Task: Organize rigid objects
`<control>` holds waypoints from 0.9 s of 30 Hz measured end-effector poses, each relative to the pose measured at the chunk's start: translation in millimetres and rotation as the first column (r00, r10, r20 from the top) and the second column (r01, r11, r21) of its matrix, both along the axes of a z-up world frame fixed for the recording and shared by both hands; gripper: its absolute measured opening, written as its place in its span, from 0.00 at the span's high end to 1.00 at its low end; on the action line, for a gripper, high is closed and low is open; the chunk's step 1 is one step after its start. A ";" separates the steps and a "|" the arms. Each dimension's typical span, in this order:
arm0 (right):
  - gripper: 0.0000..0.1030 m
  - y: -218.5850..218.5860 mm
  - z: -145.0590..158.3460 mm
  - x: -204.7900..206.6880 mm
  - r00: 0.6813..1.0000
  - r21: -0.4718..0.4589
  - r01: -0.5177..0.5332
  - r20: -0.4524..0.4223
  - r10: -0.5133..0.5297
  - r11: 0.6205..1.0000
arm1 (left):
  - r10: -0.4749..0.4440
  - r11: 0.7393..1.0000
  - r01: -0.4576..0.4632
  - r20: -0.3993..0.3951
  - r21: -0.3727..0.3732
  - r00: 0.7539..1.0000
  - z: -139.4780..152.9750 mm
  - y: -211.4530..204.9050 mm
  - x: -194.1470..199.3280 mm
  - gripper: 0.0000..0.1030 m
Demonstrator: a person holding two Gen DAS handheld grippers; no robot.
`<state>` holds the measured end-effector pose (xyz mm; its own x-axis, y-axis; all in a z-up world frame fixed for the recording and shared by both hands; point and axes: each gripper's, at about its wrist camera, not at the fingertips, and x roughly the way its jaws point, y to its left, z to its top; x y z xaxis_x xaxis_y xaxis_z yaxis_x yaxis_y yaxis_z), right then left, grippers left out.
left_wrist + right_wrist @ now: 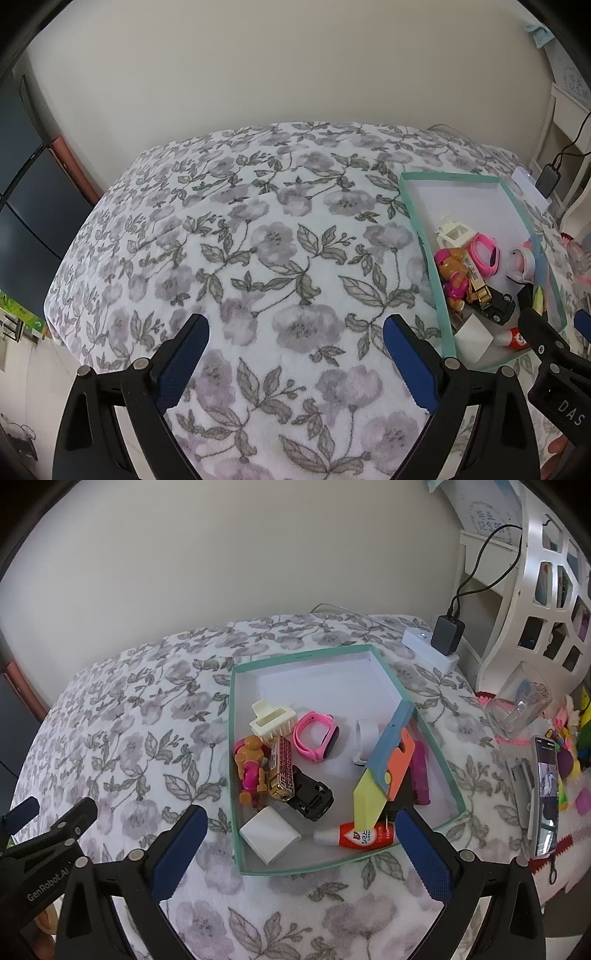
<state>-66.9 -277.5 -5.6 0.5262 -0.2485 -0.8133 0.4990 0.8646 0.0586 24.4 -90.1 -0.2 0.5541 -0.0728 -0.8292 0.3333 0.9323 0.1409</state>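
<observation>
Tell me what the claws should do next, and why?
Probably lift the right claw away from the teal box. Both claws are open and hold nothing, the left claw hangs over bare flowered blanket, and the toys, such as the pink watch, already lie inside the box.

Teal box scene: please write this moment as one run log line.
left tool: open, empty | right tool: open, empty | teal box: toys inside | floral blanket: bare

Teal-rimmed white box (pixel 234 738); grey-mauve floral bedspread (pixel 122 738); pink watch (pixel 317 738); gold harmonica (pixel 282 771); black toy car (pixel 312 797).
</observation>
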 end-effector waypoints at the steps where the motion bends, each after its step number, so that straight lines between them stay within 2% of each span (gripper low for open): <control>1: 0.00 -0.2 -0.2 0.0 1.000 0.000 0.001 0.000 -0.001 1.000 | 0.002 1.000 -0.002 -0.001 0.001 1.000 0.0 0.0 -0.2 0.07; 27: 0.00 0.2 -2.8 1.3 1.000 -0.003 -0.005 -0.012 0.005 1.000 | 0.035 0.999 -0.035 -0.007 0.001 0.999 0.4 2.8 3.1 0.07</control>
<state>-65.5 -277.3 -8.3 0.5172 -0.2482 -0.8191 0.4954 0.8672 0.0500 27.5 -87.3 0.2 0.5508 -0.0528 -0.8330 0.3013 0.9433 0.1394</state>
